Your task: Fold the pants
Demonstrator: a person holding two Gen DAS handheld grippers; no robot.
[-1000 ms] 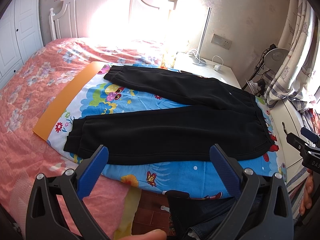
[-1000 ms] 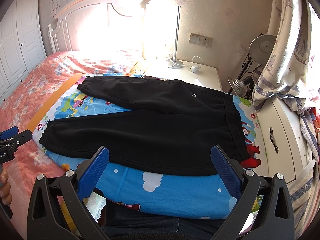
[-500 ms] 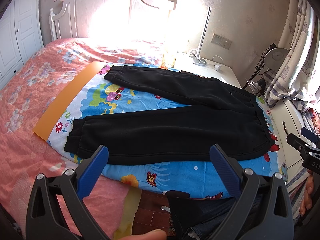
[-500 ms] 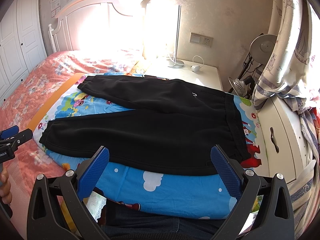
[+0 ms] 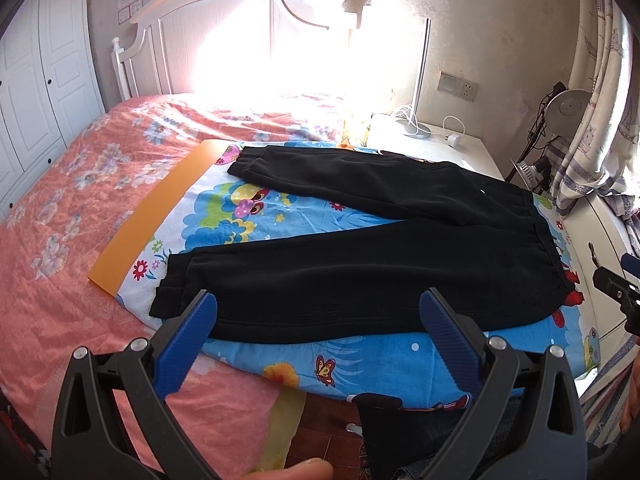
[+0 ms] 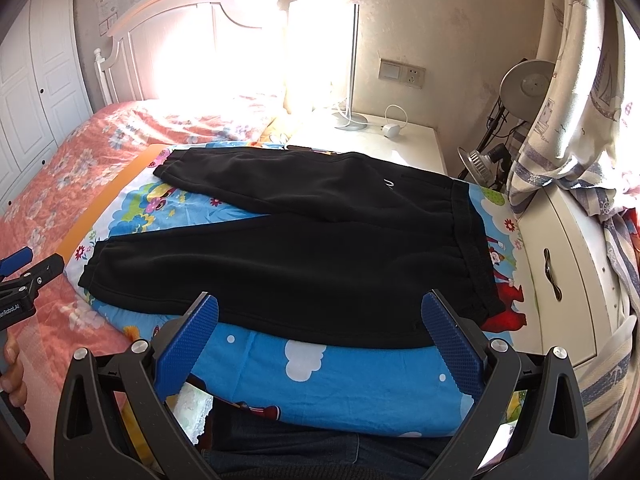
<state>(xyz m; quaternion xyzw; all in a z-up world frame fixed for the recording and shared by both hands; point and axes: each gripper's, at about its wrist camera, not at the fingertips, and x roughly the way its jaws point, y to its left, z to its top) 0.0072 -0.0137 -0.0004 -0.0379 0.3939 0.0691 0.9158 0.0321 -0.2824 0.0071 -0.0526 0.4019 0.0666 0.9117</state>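
Left gripper (image 5: 318, 326): blue pads spread wide, holding nothing, hovering at the near edge of the bed. Right gripper (image 6: 320, 328): same, spread wide and empty. Over the last second, neither has moved perceptibly; no approach begun. Black pants (image 6: 304, 248): unchanged, flat on the cartoon-print sheet (image 6: 340, 372), legs splayed in a V, cuffs left, waistband (image 6: 472, 248) right beside the white nightstand (image 6: 560, 264). Orange board (image 5: 152, 216): under the sheet's far-left edge, on the pink floral bedspread (image 5: 68, 200). Assessment: folding not started; first move likely brings one leg over the other.
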